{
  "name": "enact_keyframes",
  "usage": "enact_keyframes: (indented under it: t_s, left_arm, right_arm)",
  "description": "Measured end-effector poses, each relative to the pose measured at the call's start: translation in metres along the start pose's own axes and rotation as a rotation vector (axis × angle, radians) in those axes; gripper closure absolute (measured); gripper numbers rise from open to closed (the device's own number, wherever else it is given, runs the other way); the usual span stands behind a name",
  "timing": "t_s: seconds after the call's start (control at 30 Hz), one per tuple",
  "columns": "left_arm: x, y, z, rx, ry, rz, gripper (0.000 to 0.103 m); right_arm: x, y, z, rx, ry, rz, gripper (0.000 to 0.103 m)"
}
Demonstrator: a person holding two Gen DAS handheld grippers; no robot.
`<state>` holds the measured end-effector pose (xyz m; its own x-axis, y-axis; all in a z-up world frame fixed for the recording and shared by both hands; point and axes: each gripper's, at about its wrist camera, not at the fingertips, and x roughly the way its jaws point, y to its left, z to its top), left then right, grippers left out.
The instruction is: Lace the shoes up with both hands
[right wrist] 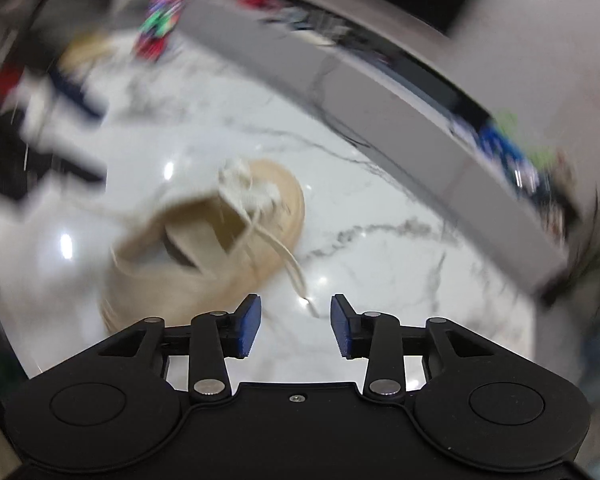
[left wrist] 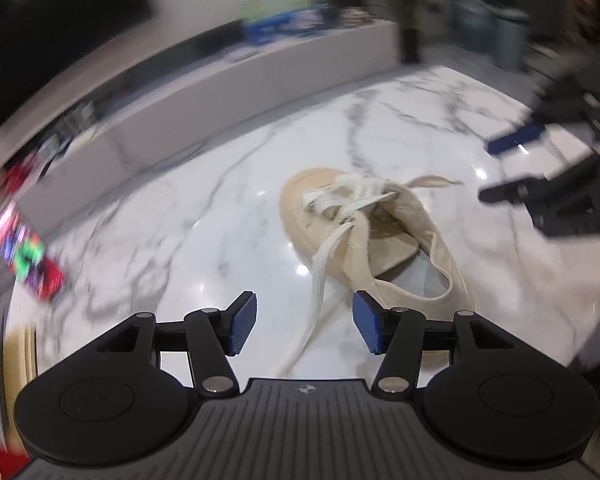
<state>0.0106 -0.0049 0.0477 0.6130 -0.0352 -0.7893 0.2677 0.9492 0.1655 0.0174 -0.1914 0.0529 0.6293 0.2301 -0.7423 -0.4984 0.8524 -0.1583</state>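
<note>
Shoe [left wrist: 374, 240]: one beige canvas low-top lies on the white, grey-veined marble bench [left wrist: 204, 216], well in from its edges. In the left wrist view its long axis runs on a diagonal, with the rounded toe toward the far edge, where a long grey ledge [left wrist: 204, 92] borders the marble, and the open heel toward the near right. The shoe sits upright on its sole, its tongue and grey insole visible through the opening.

White flat laces [left wrist: 354, 196] cross over the front of the shoe. One loose lace end [left wrist: 316, 288] trails from the eyelets down over the near side of the shoe and across the marble, passing between the blue pads of the left tool [left wrist: 304, 324]. That tool is spread, its pads apart on either side of the lace; whether either pad touches the lace cannot be told.

The right tool [right wrist: 296, 326] also stands spread in its own view, with nothing pinched. Another lace end [right wrist: 296, 272] runs from the shoe [right wrist: 220, 240] toward the gap between its fingers, its tip lying on the marble just ahead of the pads. In the left view the right tool [left wrist: 496, 168] appears blurred at the right, above the marble, beyond the shoe's heel side and apart from it.

A colourful blurred object [left wrist: 24, 256] lies near the bench's left edge.
</note>
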Motion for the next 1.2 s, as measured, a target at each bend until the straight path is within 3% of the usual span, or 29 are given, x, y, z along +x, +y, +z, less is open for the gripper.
enact_keyframes:
  t_s: [0.07, 0.17, 0.27, 0.43, 0.5, 0.6, 0.77, 1.2]
  left_arm:
    - [0.002, 0.006, 0.004, -0.085, 0.026, 0.011, 0.05]
    - [0.003, 0.013, 0.009, -0.17, 0.029, 0.002, 0.049]
    - [0.005, 0.016, 0.011, -0.211, 0.049, -0.01, 0.034]
    - [0.008, 0.003, 0.008, -0.225, 0.078, 0.083, 0.029]
    - [0.016, -0.003, 0.007, -0.219, 0.145, 0.16, 0.028]
    - [0.019, -0.007, 0.005, -0.221, 0.156, 0.15, 0.028]
    - [0.014, -0.011, 0.007, -0.205, 0.112, 0.169, 0.028]
    - [0.013, -0.015, 0.008, -0.194, 0.086, 0.14, 0.028]
  right_arm:
    - [-0.004, 0.002, 0.001, 0.107, -0.018, -0.003, 0.054]
    - [-0.007, 0.006, 0.001, 0.225, -0.03, -0.032, 0.049]
    - [-0.006, 0.015, 0.003, 0.32, -0.027, -0.113, 0.049]
    - [-0.012, 0.022, 0.007, 0.362, -0.108, -0.139, 0.043]
    - [-0.011, 0.021, 0.007, 0.412, -0.109, -0.133, 0.039]
    - [-0.006, 0.019, 0.007, 0.483, -0.079, -0.136, 0.038]
    - [0.005, 0.013, 0.003, 0.553, 0.005, -0.106, 0.036]
    - [0.006, 0.016, 0.007, 0.52, 0.008, -0.131, 0.036]
